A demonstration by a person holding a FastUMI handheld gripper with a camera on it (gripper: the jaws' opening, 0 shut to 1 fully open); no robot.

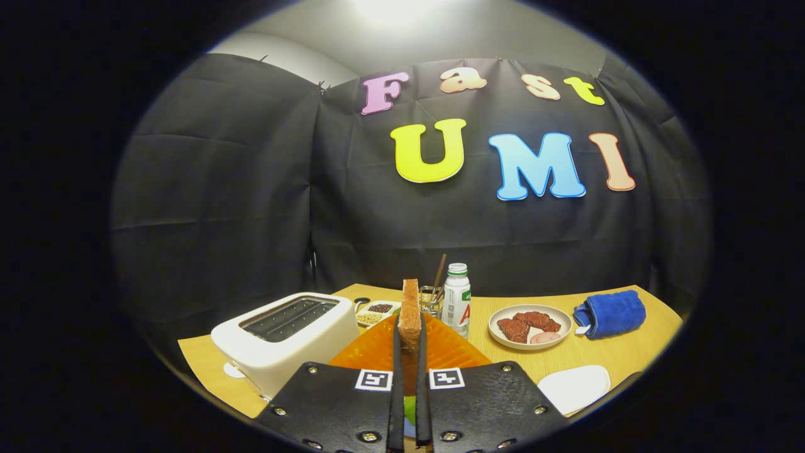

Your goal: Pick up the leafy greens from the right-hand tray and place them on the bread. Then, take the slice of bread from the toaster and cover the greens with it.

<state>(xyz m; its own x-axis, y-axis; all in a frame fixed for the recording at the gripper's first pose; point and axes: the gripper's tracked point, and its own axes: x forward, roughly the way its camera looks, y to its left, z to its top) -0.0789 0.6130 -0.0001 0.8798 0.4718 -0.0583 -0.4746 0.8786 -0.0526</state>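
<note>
Pinching an upright slice of toast [410, 313] between both fingers, the gripper [409, 352] holds it above an orange plate [449, 352], beside the white toaster [286, 340].

Wall: black cloth [239, 207] hung in creased panels behind the table.
Upper room: pale grey wall [295, 60] above the cloth.
Light: bright glare [393, 9] overhead.
Furniture: light wooden table [629, 346] with a curved far edge.
</note>
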